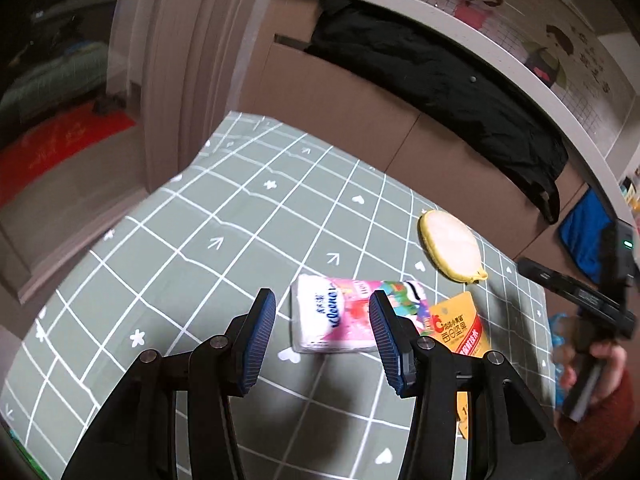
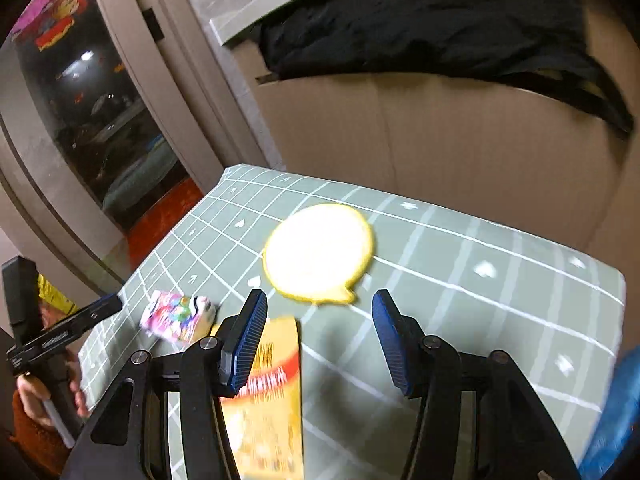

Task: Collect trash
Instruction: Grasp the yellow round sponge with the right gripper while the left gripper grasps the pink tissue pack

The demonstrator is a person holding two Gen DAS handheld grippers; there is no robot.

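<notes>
1. Both tools hang over the grid-patterned green table; the left gripper has its jaws apart with nothing between the pads; the right gripper likewise stands spread and empty.
2. Trash lies in a loose cluster near the table's middle: a pink tissue pack just ahead of the left tool; an orange snack packet directly under the right tool's left finger; a yellow-rimmed round pad further on, apart from both.
3. My read: this is the approach, with no grasp started yet.
4. For the left, I'd square the jaws across the tissue pack's short side; it is soft and will squash, so close gently and low.
5. For the right, the packet lies flat and thin; a steep dive would likely skid off it; better to slide one finger under an edge, then pinch.
6. Keep the two tools from crossing; the items sit close together.
7. The right view is blurred; settling before closing looks wise.
</notes>
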